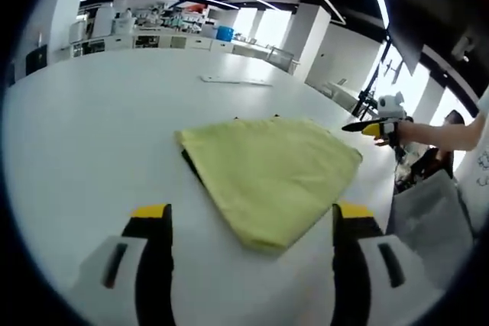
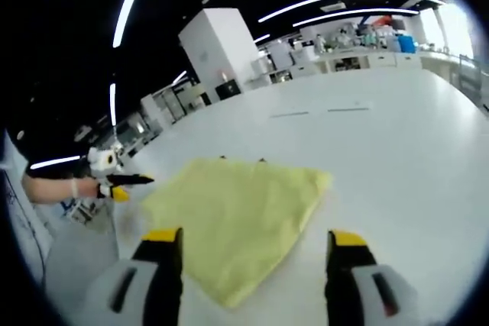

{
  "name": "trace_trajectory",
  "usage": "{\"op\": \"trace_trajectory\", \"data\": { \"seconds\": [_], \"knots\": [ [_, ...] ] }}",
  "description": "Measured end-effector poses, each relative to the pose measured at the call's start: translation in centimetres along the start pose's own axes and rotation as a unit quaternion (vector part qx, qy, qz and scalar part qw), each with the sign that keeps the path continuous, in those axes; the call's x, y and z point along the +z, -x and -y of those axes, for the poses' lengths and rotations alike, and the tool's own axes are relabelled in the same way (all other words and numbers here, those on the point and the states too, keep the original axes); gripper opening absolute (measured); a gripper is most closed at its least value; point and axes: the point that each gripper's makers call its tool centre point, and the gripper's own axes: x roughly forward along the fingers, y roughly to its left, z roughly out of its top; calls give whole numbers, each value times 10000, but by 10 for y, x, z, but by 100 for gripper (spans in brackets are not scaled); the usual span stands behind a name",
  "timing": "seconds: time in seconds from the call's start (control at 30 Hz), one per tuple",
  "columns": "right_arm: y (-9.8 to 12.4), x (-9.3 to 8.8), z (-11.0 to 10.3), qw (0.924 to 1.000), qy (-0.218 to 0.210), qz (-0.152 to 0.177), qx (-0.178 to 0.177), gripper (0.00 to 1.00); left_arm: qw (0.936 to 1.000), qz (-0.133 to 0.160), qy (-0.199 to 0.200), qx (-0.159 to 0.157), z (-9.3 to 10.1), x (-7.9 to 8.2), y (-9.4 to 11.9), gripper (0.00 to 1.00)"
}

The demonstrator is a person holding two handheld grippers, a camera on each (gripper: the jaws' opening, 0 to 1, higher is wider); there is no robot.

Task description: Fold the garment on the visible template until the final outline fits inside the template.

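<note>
Both grippers, left gripper point(image 1: 250, 223) and right gripper point(image 2: 250, 246), wide open, empty; folded garment point(image 1: 271, 169) mid-table point(image 1: 92, 127); careless regrasp risks unfolding it

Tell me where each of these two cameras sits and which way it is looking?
Left gripper view: rides on the left gripper, looking along its open yellow-tipped jaws at the yellow garment on the white table; the right gripper and a person's arm enter from the right.
Right gripper view: rides on the right gripper, jaws open, facing the yellow garment on the white table; the left gripper and an arm enter from the left.
Shared: garment, table, and the opposite gripper.
</note>
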Motion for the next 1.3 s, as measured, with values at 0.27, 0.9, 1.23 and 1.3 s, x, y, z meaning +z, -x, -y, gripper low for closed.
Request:
{"op": "trace_trajectory", "data": {
  "seconds": [0.27, 0.9, 1.23, 1.3],
  "knots": [
    [9, -17, -12, 9999, -44, -61, 90, 71, 10000, -16, 32, -24, 10, -12, 3, 81],
    [19, -61, -30, 9983, 51, -530, 239, 45, 9987, -341, 374, -109, 18, -45, 9, 37],
    [21, -72, -30, 9975, -23, -665, 233, 26, 9984, -426, 353, -75, 18, -50, 8, 22],
    [19, -75, -29, 9974, -76, -686, 205, 21, 9982, -428, 417, -55, 14, -51, 7, 20]
  ]
}}
